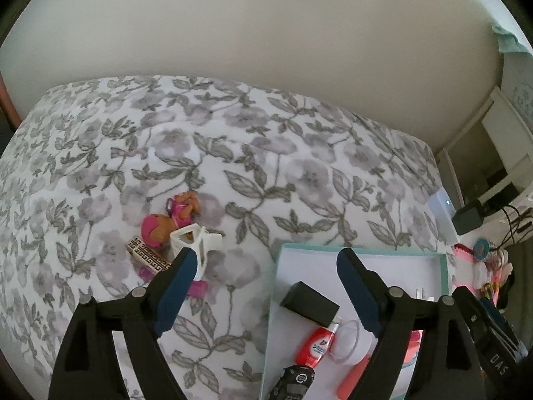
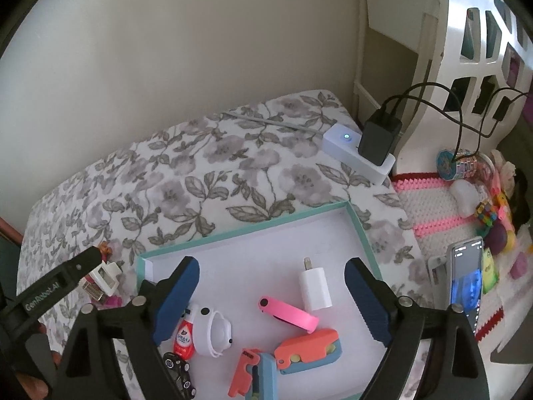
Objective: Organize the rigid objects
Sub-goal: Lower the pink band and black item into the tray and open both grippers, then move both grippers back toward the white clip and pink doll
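Toys (image 1: 173, 223) lie on the floral bedspread (image 1: 266, 153) against a cream wall (image 1: 266, 26).

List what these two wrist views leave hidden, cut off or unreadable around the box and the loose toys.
- Black toy car: left wrist view, cut by the bottom edge.
- Coral and blue toy: right wrist view, lower end cut off.
- White clip: left wrist view, its near end is behind the left gripper finger.
- Red bottle label: right wrist view, too small to read.
- Phone screen: blurred.
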### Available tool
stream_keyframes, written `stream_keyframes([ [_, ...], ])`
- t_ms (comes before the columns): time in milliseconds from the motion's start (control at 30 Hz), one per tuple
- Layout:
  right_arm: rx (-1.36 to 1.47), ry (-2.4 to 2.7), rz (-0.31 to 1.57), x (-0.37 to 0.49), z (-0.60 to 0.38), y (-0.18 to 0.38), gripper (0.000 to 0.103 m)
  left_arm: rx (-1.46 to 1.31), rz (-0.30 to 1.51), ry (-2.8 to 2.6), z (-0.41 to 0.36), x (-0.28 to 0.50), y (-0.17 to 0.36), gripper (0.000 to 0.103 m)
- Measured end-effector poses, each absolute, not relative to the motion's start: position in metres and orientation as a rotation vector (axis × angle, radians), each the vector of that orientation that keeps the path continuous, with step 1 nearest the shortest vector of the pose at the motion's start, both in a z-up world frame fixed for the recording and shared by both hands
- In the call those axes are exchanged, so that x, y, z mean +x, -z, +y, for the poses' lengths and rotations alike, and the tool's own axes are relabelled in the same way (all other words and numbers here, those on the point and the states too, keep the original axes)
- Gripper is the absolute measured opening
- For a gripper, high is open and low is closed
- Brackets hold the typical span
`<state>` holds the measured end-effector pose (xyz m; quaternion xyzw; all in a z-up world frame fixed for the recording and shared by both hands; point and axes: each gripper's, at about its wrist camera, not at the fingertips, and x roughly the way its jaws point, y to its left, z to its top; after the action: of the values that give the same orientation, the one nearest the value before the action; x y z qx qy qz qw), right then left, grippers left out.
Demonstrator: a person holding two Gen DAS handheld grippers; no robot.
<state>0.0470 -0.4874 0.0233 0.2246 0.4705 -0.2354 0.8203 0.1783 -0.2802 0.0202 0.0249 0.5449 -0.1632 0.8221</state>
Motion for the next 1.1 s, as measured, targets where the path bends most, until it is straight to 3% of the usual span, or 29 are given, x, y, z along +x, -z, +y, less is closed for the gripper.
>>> stream_keyframes([
  [400,0.452,0.491,1.023,0.057,-0.479,-0.016,0.103,0.008,1.165,0.265,-0.250,0.193,-0.016,0.087],
  [500,0.445,0.474,1.031,0.063,-0.472,-0.012,0.103,-0.010,1.169,0.231,-0.237,0.197,-0.014,0.099],
  [1100,0.356,0.278,1.063,0.105,-0.390,-0.005,0.103,-0.091,1.140,0.004,-0.131,0.223,-0.018,0.100],
])
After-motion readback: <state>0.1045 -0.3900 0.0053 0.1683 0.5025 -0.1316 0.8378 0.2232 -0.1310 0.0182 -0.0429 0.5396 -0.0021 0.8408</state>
